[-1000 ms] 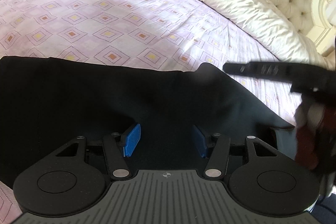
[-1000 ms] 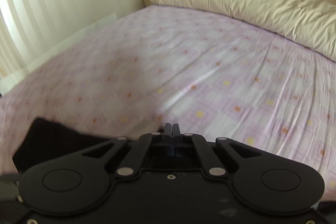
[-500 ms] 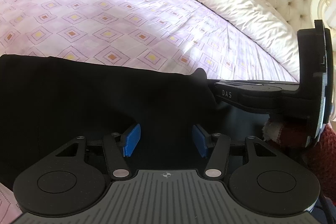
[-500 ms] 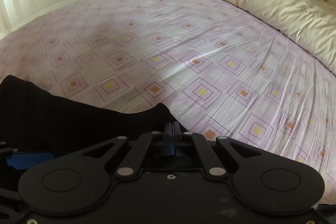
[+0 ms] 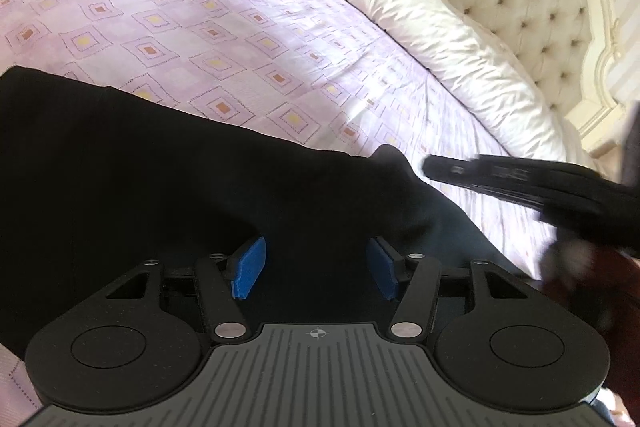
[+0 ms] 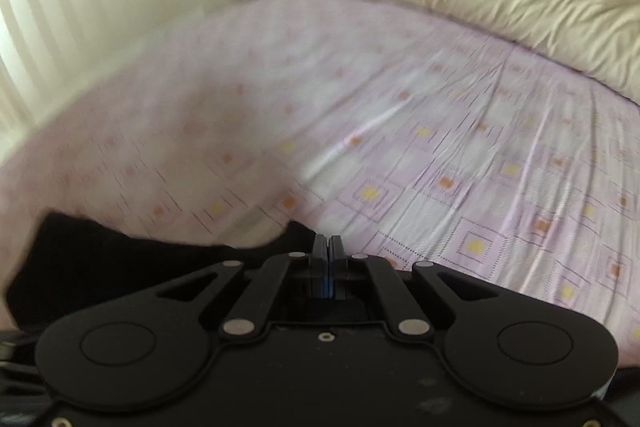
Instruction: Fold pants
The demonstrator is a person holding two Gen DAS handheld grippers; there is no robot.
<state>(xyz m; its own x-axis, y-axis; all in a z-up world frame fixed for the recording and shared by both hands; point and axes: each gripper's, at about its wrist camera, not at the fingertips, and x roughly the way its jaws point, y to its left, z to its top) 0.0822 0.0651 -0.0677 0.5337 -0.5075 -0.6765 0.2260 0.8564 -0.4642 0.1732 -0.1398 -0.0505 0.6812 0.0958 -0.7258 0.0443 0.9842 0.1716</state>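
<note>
Lilac diamond-print bedsheet (image 5: 248, 39) meets rolled cream duvet (image 5: 400, 7) — black pants (image 5: 140, 179) beneath spread left gripper (image 5: 316, 263); right gripper (image 6: 327, 247) pressed together, empty.

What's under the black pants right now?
The black pants lie on the lilac patterned bedsheet, which shows past their far edge. What is beneath the fabric itself is covered. The open left gripper hovers over them.
</note>
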